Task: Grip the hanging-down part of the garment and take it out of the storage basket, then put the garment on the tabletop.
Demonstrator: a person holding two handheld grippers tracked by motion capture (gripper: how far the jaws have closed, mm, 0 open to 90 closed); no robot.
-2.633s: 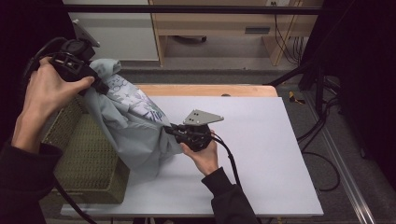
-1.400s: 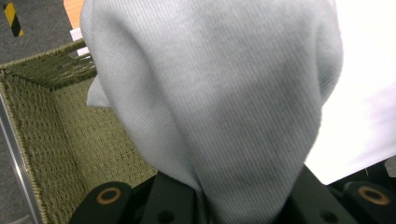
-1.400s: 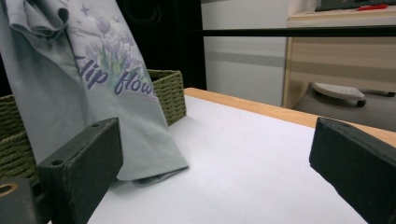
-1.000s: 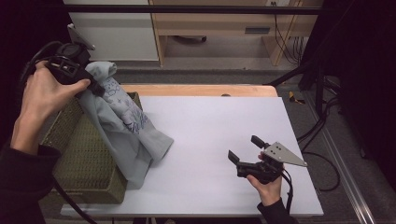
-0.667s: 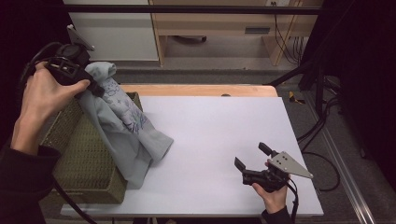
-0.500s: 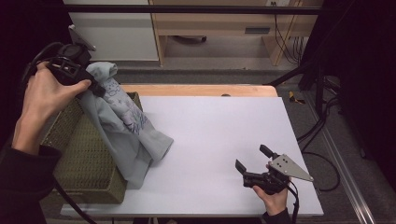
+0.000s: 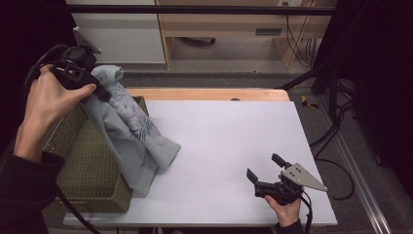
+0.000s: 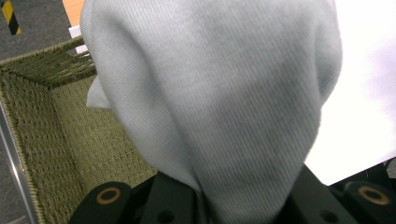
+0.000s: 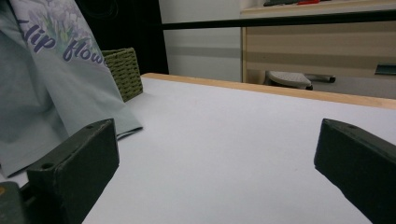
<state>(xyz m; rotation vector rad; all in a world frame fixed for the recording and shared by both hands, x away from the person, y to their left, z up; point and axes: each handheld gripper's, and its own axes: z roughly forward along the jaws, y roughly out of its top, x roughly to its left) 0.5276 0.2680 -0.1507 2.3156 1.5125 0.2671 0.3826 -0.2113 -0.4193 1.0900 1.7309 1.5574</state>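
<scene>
Released from the shirt [image 7: 131,141], the right hand-held gripper [image 7: 267,171] now rests wide open far from the basket [image 7: 92,175]; the left hand-held gripper [image 7: 92,90] alone holds the shirt pinched above that basket, so lifting it out depends on one grip.

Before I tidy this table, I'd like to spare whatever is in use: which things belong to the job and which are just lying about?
In use:
- grey shirt, held up by the left gripper
- woven basket beneath it
- right gripper, fingers apart, low over the table

Lying about:
- cables on the floor
</scene>
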